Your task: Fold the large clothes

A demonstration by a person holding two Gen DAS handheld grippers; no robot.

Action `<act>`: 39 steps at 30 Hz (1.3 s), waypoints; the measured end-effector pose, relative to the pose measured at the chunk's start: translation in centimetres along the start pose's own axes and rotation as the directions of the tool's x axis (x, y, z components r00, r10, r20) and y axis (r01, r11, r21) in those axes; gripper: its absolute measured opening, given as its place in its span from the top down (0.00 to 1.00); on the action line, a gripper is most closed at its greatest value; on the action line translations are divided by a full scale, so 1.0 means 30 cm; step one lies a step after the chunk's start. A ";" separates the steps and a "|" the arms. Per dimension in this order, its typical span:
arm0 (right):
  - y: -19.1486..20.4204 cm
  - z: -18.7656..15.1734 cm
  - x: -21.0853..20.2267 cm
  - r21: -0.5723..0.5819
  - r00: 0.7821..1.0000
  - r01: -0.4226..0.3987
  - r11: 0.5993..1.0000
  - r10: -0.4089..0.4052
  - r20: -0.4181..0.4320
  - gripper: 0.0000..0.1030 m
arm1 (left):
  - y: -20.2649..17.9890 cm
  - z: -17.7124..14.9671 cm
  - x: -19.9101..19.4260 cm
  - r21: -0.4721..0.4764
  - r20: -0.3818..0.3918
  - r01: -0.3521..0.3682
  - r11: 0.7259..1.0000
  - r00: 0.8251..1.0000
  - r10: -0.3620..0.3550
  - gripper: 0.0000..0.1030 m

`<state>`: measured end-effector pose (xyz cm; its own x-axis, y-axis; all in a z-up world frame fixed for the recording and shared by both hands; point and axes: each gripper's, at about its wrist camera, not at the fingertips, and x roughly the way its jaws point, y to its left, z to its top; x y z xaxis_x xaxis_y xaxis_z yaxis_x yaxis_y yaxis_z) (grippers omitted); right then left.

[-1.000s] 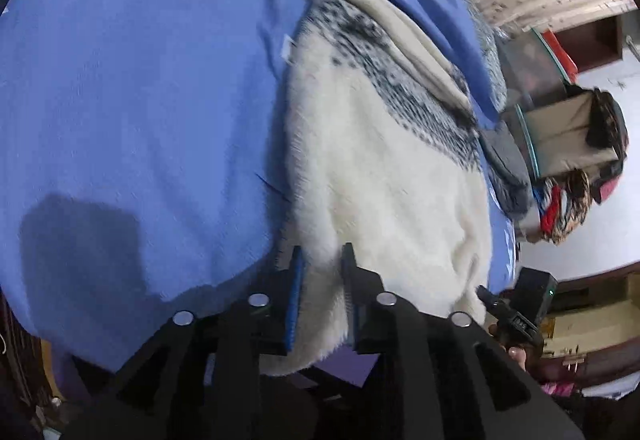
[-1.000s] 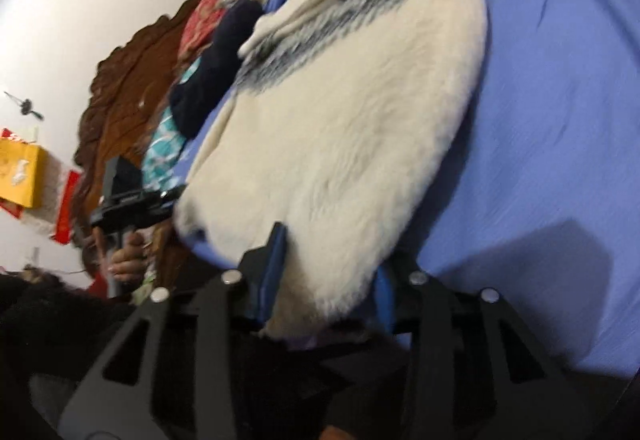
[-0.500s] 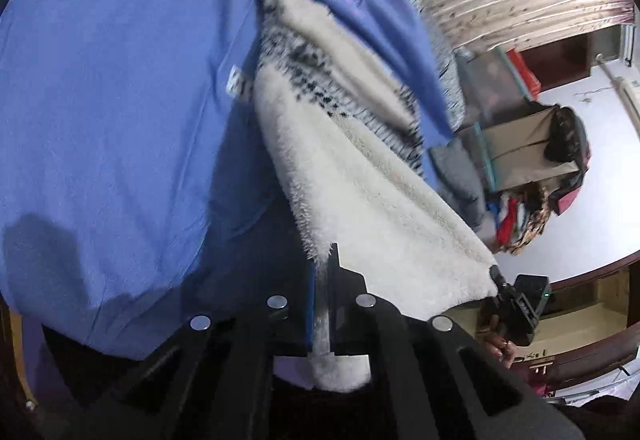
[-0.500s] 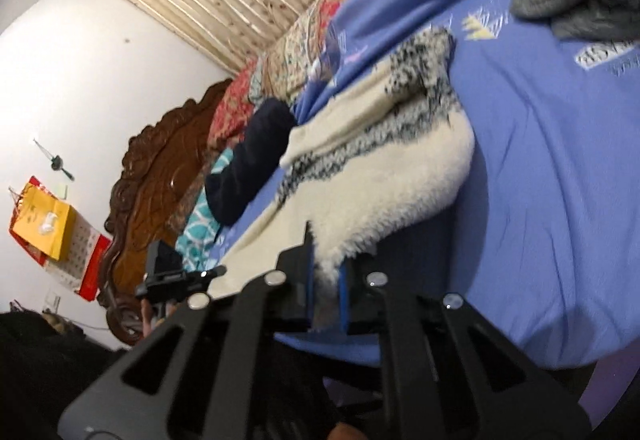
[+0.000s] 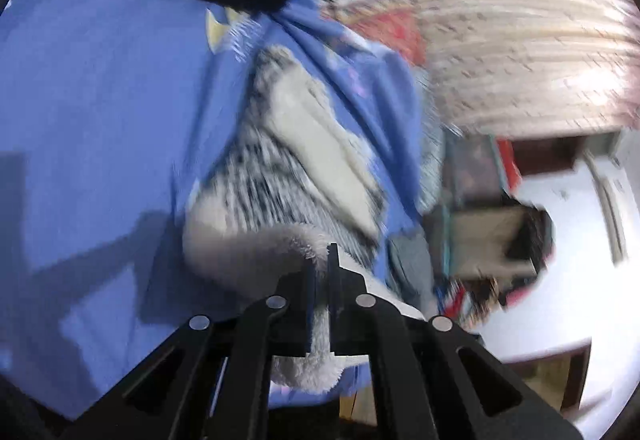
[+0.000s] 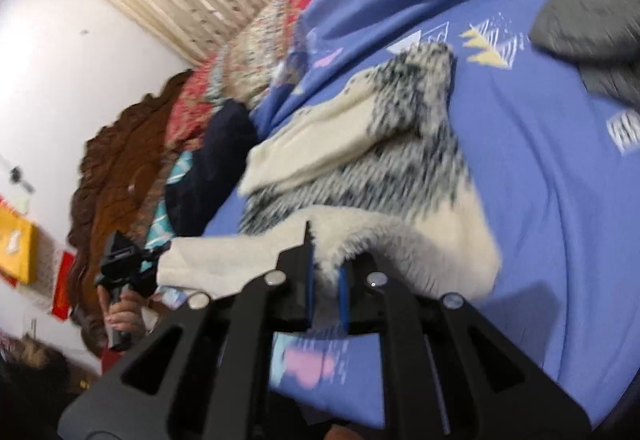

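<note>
A fluffy cream sweater with a black-and-white patterned band (image 5: 256,200) lies on a blue bedsheet (image 5: 100,100); it also shows in the right wrist view (image 6: 380,176). My left gripper (image 5: 322,272) is shut on the sweater's cream hem and holds it lifted above the bed. My right gripper (image 6: 326,264) is shut on the hem at another corner, also lifted. The cream lower part curls over toward the patterned part. The left gripper (image 6: 120,260) shows far left in the right wrist view.
A dark navy garment (image 6: 212,160) and patterned red quilts (image 6: 280,12) lie at the bed's head by a carved wooden headboard (image 6: 116,160). A grey garment (image 6: 588,20) lies on the sheet at upper right. Shelves with clothes (image 5: 492,224) stand beyond the bed.
Both grippers closed on the sweater's hem and lifted it, carrying the cream lower part up and over toward the patterned upper part.
</note>
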<state>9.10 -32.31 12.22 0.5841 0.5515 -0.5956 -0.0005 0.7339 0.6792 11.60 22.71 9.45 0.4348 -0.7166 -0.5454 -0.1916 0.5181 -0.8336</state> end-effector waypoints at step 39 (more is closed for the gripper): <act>-0.165 0.759 0.610 -0.185 0.802 0.589 0.787 -0.597 0.017 0.21 | -0.020 0.730 0.572 -0.185 -0.074 -0.375 0.908 0.927 0.368 0.72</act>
<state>38.29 -34.87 7.73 0.4827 -0.0022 -0.8758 0.1935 0.9756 0.1042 38.46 20.34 2.51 0.2678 -0.5078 -0.8188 -0.4999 0.6532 -0.5687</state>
